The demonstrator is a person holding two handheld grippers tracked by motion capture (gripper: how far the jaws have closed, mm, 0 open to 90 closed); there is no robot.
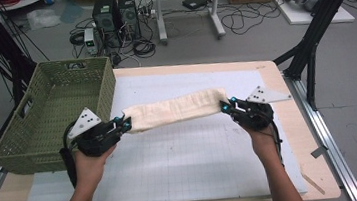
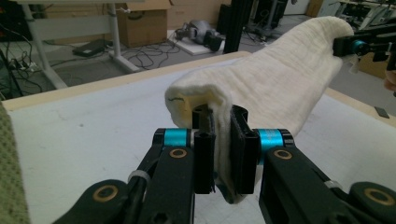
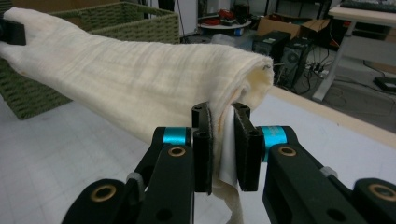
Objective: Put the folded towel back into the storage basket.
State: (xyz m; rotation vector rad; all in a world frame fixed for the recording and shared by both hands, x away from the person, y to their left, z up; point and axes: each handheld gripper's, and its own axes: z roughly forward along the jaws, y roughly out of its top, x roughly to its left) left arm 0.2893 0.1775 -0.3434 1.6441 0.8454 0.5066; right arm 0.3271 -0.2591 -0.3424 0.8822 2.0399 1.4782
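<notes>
A folded cream towel (image 1: 175, 109) hangs stretched above the table between my two grippers. My left gripper (image 1: 125, 124) is shut on its left end, and the left gripper view shows the cloth (image 2: 261, 79) pinched between the black jaws of that gripper (image 2: 223, 140). On the towel's right end my right gripper (image 1: 224, 106) is shut too. In the right gripper view the towel (image 3: 126, 79) runs away to the left from my right gripper (image 3: 223, 140), with a loose corner dangling below the jaws.
A green woven basket (image 1: 50, 139) stands on the table's left side, close to my left hand. A white gridded mat (image 1: 188, 160) covers the wooden table (image 1: 319, 166). Computers, cables and table legs crowd the floor beyond the far edge.
</notes>
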